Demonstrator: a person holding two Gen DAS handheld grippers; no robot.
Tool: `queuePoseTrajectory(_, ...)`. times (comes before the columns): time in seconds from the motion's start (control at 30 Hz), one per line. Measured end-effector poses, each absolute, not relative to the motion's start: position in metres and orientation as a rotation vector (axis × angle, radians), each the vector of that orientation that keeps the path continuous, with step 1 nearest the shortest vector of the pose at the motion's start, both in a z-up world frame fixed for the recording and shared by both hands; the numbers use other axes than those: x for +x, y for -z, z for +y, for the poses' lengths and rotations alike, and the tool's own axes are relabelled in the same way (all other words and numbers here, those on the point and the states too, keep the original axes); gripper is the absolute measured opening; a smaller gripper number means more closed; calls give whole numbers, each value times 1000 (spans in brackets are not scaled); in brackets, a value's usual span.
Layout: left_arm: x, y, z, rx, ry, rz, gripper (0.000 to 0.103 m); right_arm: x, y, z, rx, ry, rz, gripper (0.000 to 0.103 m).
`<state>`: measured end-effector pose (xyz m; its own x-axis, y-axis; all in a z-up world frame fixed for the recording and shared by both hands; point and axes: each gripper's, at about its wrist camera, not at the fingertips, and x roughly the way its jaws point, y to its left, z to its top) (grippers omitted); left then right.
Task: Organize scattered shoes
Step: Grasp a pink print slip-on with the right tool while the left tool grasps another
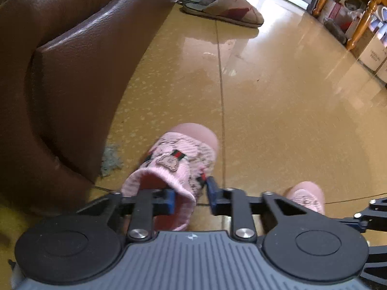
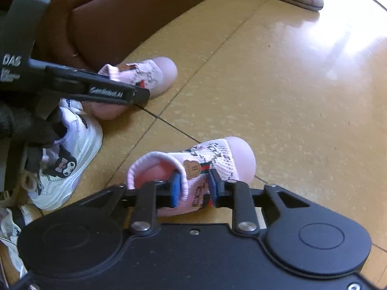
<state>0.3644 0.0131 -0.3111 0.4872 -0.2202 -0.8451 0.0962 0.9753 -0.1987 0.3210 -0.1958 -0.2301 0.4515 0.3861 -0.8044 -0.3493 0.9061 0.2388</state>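
Each claw pinches one pink baby shoe on the yellow tiled floor.

Left wrist view: the left gripper is closed partway on the first pink shoe, one blue pad inside the knitted cuff, the other pressed on the outer side wall; the shoe sits beside the brown leather sofa, toe pointing away. The second pink shoe peeks out behind the right finger link. A grey-and-red slipper lies well apart, far up the floor.
Right wrist view: the right gripper clamps the second pink shoe the same way, one pad inside the opening, one outside. The left gripper holds the first pink shoe near the sofa. A white sneaker stands just beside it.
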Motion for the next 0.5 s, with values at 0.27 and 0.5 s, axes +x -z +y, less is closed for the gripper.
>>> queuePoseTrajectory(0.27, 352, 296, 5, -368, 285, 1011, 10, 326, 217, -228, 67, -410, 948, 9)
queuePoseTrajectory(0.5, 339, 292, -16, -329, 336, 1007, 10, 326, 210, -254, 54, -356, 921, 8)
